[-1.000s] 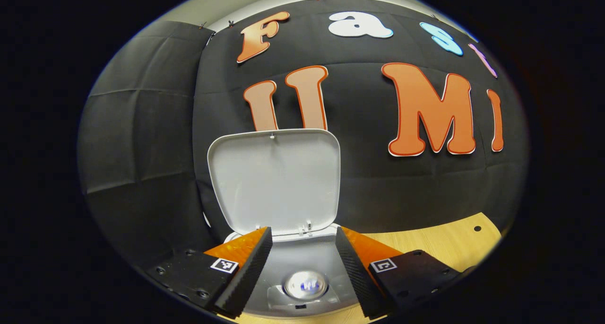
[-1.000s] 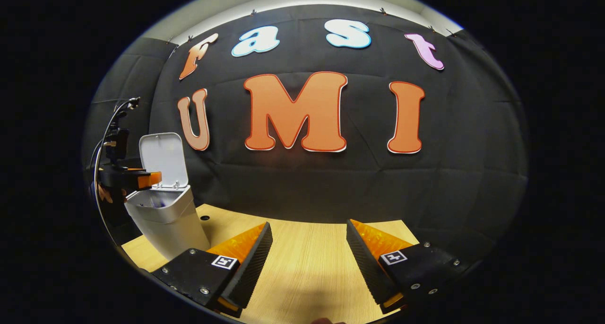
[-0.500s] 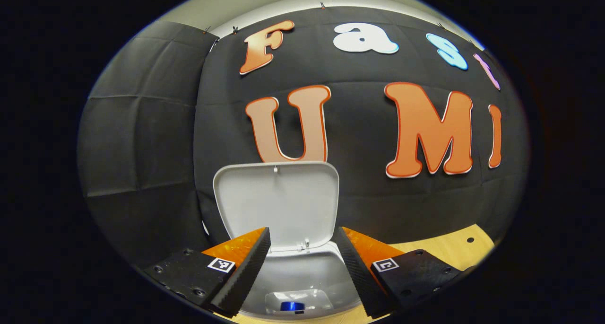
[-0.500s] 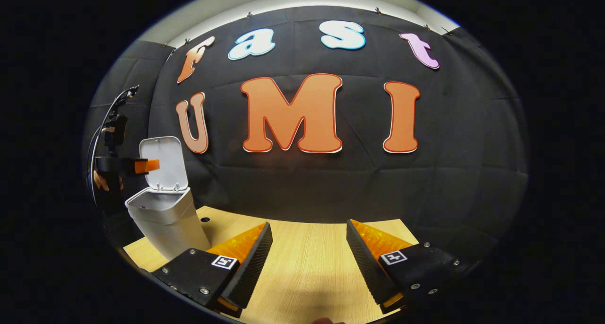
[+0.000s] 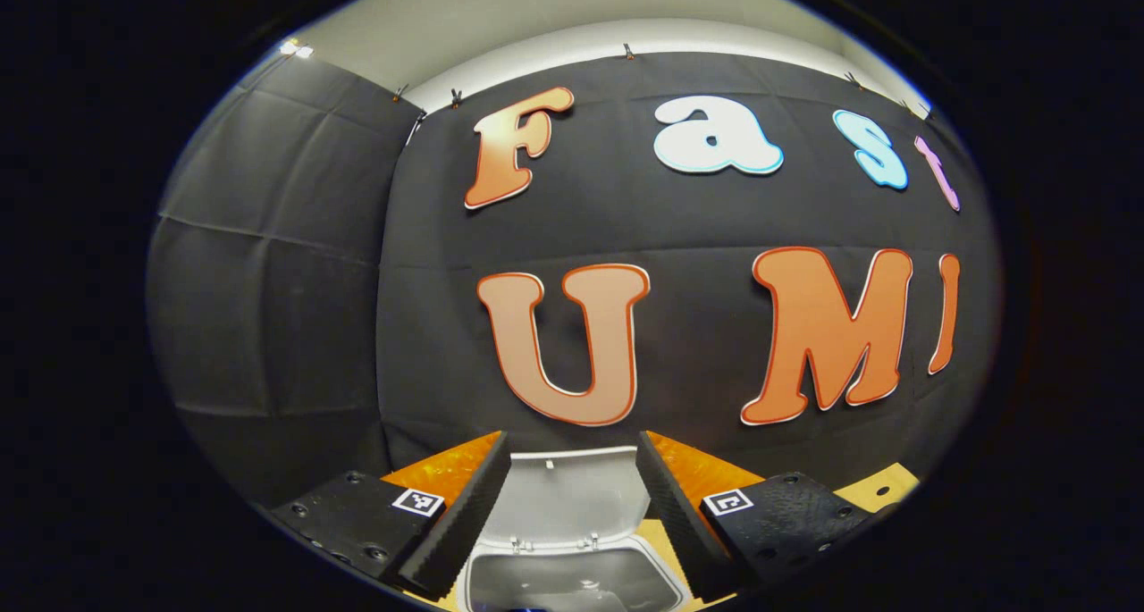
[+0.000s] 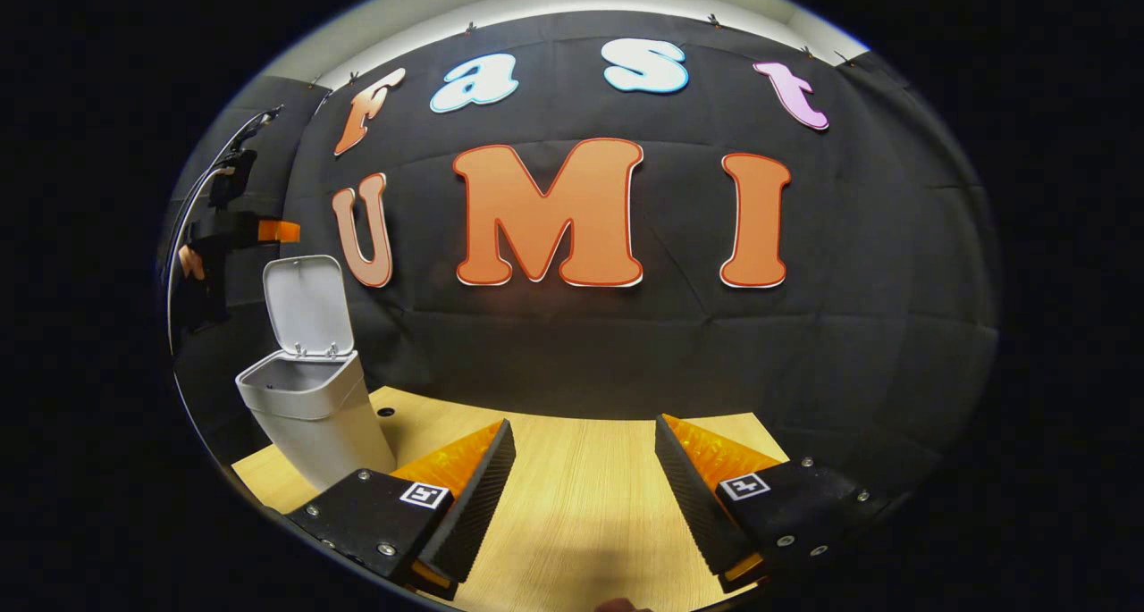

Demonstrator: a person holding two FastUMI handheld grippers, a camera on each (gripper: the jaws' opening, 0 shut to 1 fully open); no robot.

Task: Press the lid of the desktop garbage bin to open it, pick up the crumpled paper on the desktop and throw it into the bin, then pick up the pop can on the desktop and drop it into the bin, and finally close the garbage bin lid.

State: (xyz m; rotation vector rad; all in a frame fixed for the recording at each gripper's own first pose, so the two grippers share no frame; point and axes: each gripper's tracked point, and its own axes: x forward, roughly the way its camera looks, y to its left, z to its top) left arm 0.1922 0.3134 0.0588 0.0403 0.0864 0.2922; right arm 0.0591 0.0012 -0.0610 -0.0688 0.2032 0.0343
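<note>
The garbage bin stands at the left end of the wooden surface, close against the black cloth wall. Its lid is swung up and back on its hinges, standing nearly upright above the rear rim, so the mouth of the bin is open. From the right gripper view the inside of the bin looks pale and shadowed, and I cannot make out what lies in it.

The left gripper is up in the air above the bin, its jaws spread wide with nothing between them. In the left gripper view the raised lid shows in the gap between the two fingers, and below it the open mouth of the bin; something small and blue sits at the very bottom edge inside, too little of it showing to name. In the right gripper view that same gripper appears farther off, above and to the left of the lid's top edge, clear of it, with a hand behind it holding the handle and a cable arching over.

The right gripper is low over the bare middle of the wooden surface, well apart from the bin, which sits off to its left. Its jaws are also spread wide and hold nothing.
</note>
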